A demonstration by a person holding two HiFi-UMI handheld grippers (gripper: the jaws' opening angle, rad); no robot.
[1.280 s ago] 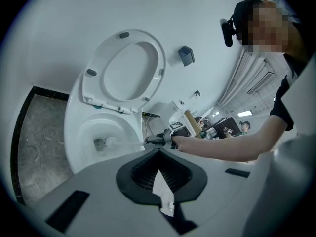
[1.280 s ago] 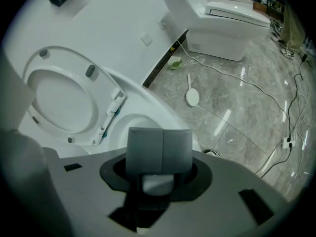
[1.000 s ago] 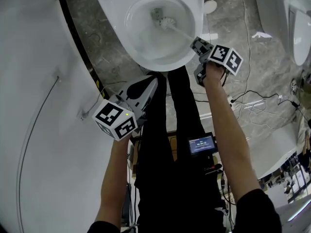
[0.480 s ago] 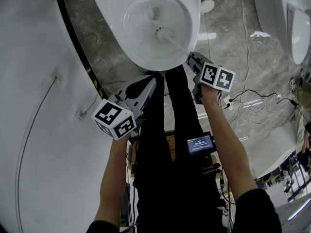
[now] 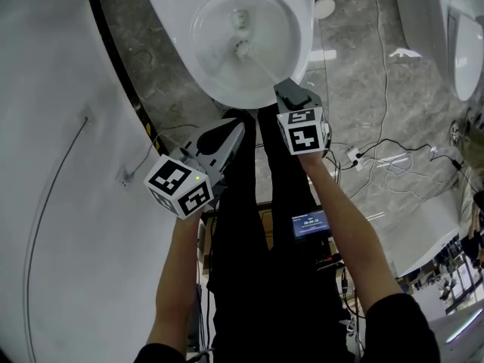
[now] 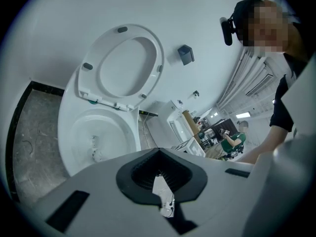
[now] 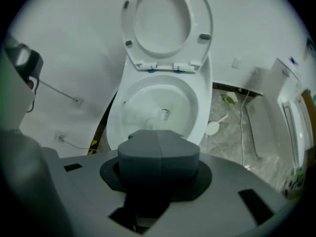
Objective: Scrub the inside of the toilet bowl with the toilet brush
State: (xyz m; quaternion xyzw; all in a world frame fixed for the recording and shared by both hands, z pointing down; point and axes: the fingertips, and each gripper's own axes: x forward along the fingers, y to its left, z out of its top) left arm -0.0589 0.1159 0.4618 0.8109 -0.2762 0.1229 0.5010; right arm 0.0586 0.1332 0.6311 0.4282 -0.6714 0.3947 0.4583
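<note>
Jaws of the right gripper (image 5: 286, 89) were clamped on the toilet brush (image 5: 243, 50) handle; the left gripper (image 5: 233, 131), off to its left, was closed on nothing. The white bristle head sat low inside the toilet bowl (image 5: 301, 40), beside the drain. Scrubbing looked under way, with the upper walls seemingly left to do

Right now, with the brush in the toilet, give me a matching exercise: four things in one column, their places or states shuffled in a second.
Things:
1. brush head
2. toilet seat
3. left gripper
4. right gripper

States:
A. shut on the brush handle
B. raised
C. down inside the toilet bowl
D. shut, empty, outside the bowl

Pairs: 1-C, 2-B, 3-D, 4-A
</note>
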